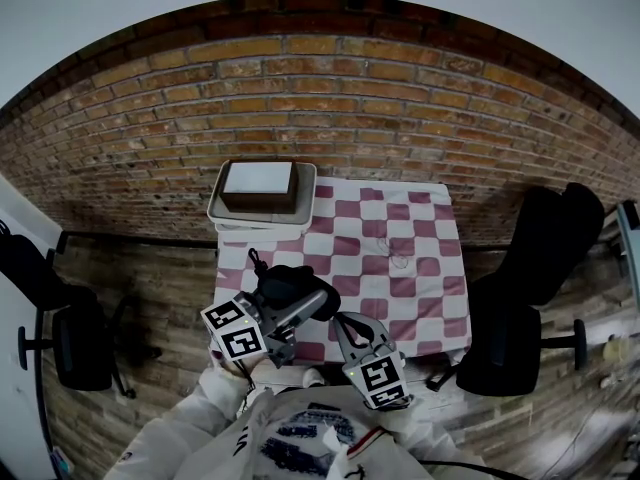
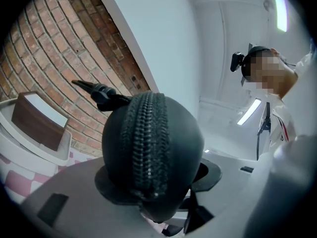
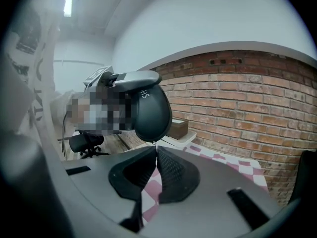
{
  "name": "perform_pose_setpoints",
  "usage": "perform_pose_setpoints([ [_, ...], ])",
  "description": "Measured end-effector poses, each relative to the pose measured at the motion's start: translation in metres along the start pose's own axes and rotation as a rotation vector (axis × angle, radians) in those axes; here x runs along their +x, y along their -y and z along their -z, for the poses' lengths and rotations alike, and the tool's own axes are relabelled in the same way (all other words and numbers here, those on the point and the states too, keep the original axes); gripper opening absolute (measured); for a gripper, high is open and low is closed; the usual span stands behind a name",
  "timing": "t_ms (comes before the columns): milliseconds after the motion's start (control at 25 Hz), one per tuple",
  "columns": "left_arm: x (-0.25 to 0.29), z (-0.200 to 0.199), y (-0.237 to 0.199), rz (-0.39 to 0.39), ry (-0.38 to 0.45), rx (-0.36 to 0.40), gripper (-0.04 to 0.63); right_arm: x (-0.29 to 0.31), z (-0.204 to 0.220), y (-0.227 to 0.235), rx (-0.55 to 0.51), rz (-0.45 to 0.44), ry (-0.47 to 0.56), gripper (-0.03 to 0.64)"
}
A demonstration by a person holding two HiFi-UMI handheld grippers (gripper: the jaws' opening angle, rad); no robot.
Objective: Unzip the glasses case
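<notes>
You hold the glasses case (image 1: 285,286) in the air above the near left part of the table (image 1: 400,238), which is covered with a pink-and-white checked cloth (image 1: 385,268). The left gripper (image 1: 310,306) clamps the case: in the left gripper view the black, rounded case (image 2: 153,152) fills the gap between the jaws, and both jaws press on its sides. The zipper (image 2: 146,143) faces the camera and runs down the middle of the case with its teeth closed. A short black strap (image 2: 99,92) sticks out from the far end of the case toward the brick wall (image 2: 59,48). The right gripper (image 1: 342,323) sits just right of the case and points up at it. In the right gripper view, its jaws (image 3: 154,150) are closed together, with the tips directly under the lower end of the case (image 3: 151,113). A thin pale sliver shows where the tips meet the case; you cannot tell whether it is the zipper tab. A white tray (image 1: 225,203) stands on the far left corner of the table and holds a brown box (image 1: 258,183) with a pale top. One black office chair (image 1: 540,258) stands right of the table and another (image 1: 75,343) stands well to the left.
</notes>
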State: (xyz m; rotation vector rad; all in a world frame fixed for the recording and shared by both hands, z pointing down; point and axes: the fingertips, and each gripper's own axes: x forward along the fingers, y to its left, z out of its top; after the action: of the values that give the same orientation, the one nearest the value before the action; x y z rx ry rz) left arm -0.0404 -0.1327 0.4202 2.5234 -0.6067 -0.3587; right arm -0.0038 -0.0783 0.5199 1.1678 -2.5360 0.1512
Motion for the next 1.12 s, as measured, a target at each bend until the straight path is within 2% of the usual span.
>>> perform_pose_setpoints([
  [200,0.000,0.002,0.002,0.016,-0.020,0.006,0.253,-0.002,-0.002,0.003,-0.053,0.012,-0.010,0.017],
  [400,-0.002,0.003,0.006,0.060,-0.054,0.016,0.253,-0.004,0.001,0.000,-0.193,0.030,-0.027,0.017],
  [840,0.000,0.011,0.008,0.075,-0.111,0.046,0.253,-0.006,-0.001,0.009,-0.244,0.042,-0.059,0.017],
  [1120,-0.001,0.016,0.004,0.085,-0.131,0.036,0.253,-0.005,-0.005,0.011,-0.360,0.068,-0.071,0.017],
])
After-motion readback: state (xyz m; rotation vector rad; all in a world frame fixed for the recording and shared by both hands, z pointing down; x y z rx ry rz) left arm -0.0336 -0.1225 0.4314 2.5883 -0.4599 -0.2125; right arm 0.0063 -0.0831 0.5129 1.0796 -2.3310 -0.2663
